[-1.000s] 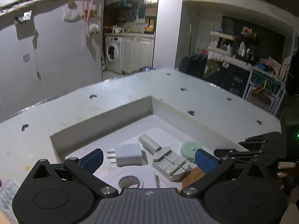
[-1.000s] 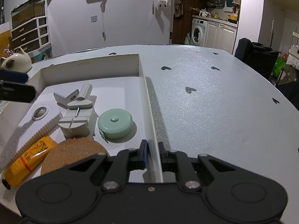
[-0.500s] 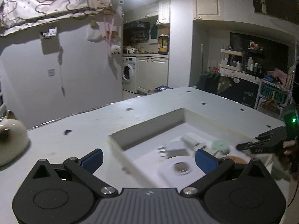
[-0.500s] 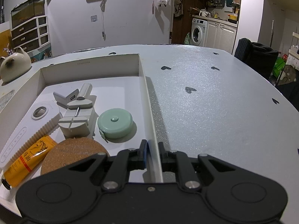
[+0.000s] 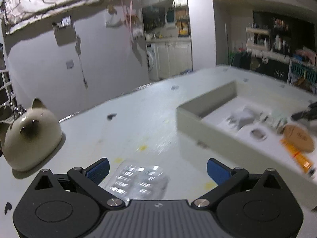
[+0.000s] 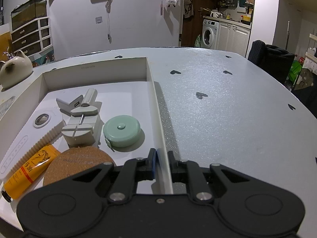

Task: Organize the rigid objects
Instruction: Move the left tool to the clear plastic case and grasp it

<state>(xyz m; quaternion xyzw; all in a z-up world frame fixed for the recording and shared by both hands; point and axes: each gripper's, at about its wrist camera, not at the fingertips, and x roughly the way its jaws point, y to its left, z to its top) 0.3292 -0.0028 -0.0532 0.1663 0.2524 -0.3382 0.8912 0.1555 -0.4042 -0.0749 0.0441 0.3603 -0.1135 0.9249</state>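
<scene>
The clear blister pack point(image 5: 136, 180) lies flat on the table point(image 5: 138, 123) near its left edge, between the spread fingers of the left gripper point(image 5: 157, 169) — untouched, glossy, its contents blurred. The right gripper point(image 6: 160, 163) pinches the right wall of the tray point(image 6: 158, 107); the tray's near edge is hidden.

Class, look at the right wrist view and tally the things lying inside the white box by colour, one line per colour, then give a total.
White or grey: 4 (remote, charger plug, small cylinder, slotted tool block)
Pale green: 1 (tape measure)
Orange: 1 (tube)
Cork brown: 1 (coaster)
Total: 7
</scene>
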